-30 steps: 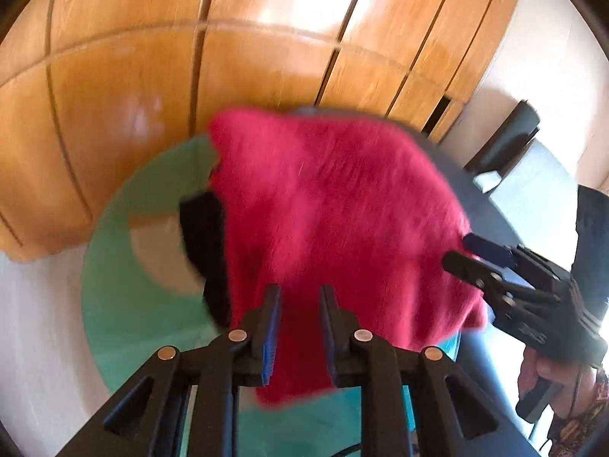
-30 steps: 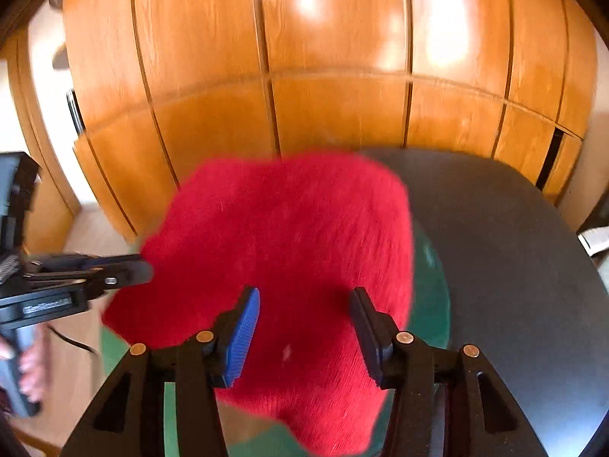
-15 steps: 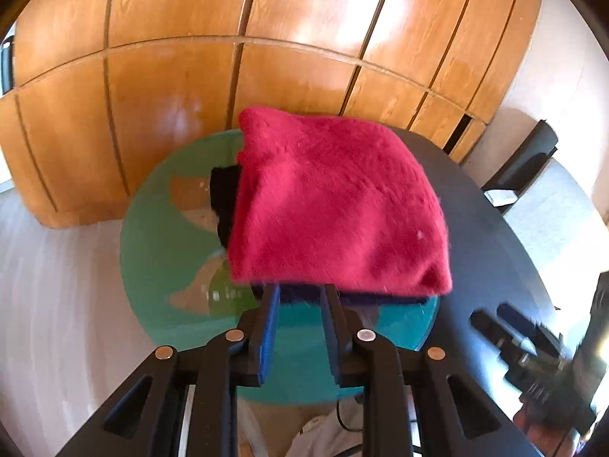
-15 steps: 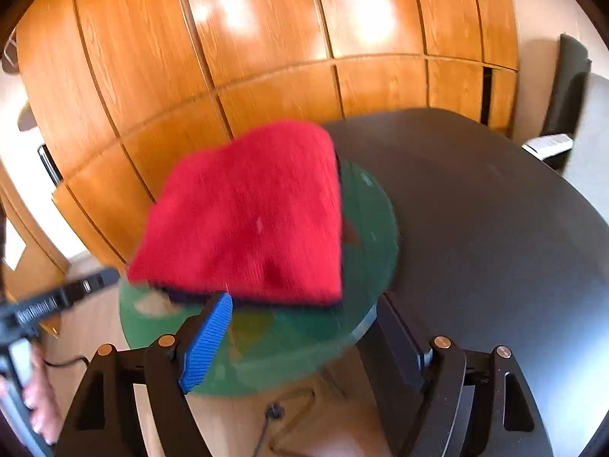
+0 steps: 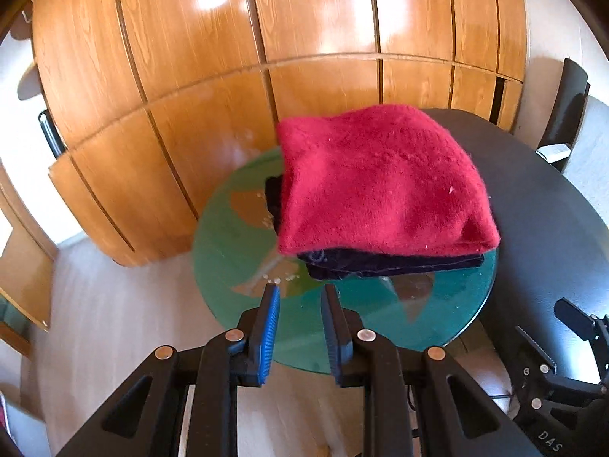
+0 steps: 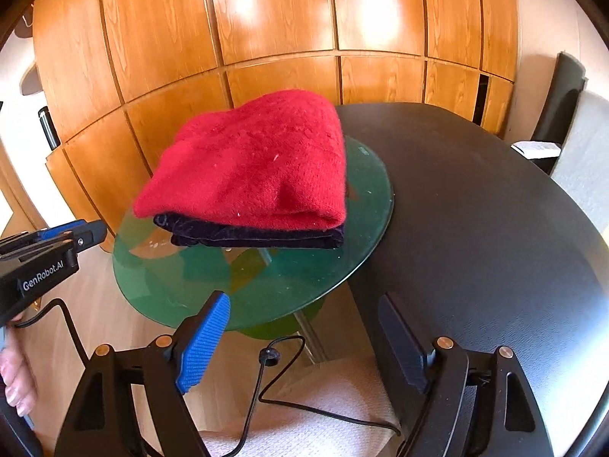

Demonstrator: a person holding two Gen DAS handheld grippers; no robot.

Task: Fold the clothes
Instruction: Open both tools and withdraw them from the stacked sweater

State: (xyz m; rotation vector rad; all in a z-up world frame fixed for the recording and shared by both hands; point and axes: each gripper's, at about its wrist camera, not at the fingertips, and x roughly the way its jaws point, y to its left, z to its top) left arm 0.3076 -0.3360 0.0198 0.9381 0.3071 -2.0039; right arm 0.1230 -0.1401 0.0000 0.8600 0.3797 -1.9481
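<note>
A folded red fuzzy garment (image 5: 380, 186) (image 6: 255, 167) lies on top of a folded dark navy garment (image 5: 380, 264) (image 6: 259, 234). The stack rests on a round green glass plate (image 5: 236, 251) (image 6: 190, 282) at the edge of a black table. My left gripper (image 5: 300, 297) is slightly open and empty, held just in front of the stack; it also shows in the right wrist view (image 6: 87, 228). My right gripper (image 6: 304, 301) is wide open and empty, back from the plate; it shows at the lower right of the left wrist view (image 5: 571, 320).
The black oval table (image 6: 475, 221) extends right of the plate. Curved wooden cabinet panels (image 5: 266, 57) stand close behind. A chair (image 6: 563, 99) is at the far right. A cable (image 6: 266, 381) and a white cushion (image 6: 323, 419) lie below the table edge.
Both grippers have let go of the red garment and pulled back toward me. The garment now rests flat on the dark one. The right jaws have opened wider.
</note>
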